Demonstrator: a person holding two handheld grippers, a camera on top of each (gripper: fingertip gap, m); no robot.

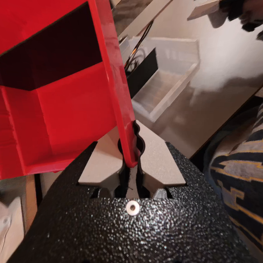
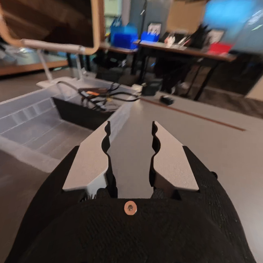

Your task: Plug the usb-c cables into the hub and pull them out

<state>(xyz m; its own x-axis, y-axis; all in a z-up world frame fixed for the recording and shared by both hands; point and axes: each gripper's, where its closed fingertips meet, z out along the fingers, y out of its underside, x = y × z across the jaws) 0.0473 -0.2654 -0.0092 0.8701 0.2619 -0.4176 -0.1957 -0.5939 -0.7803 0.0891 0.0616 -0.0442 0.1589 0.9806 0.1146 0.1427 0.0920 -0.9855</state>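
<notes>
My left gripper (image 1: 128, 136) is shut on the side wall of a red plastic bin (image 1: 64, 106) and holds it tilted, its open inside facing the camera. The bin looks empty. My right gripper (image 2: 131, 123) is open and empty above the grey table (image 2: 185, 135). Black cables (image 2: 121, 93) and a dark hub-like device (image 2: 92, 91) lie on a black tray (image 2: 79, 113) inside a clear plastic tub (image 2: 28, 121), ahead and left of the right gripper. The tub (image 1: 170, 85) and tray (image 1: 142, 71) also show in the left wrist view, behind the red bin.
A white desk lamp (image 2: 56, 47) stands behind the tub. A small black object (image 2: 166, 99) lies on the table farther back. Tables with blue and red bins (image 2: 125, 38) stand in the blurred background. Dark patterned fabric (image 1: 234, 170) lies past the table edge. The gap from one gripper's tips to the other's is roughly 35 centimetres.
</notes>
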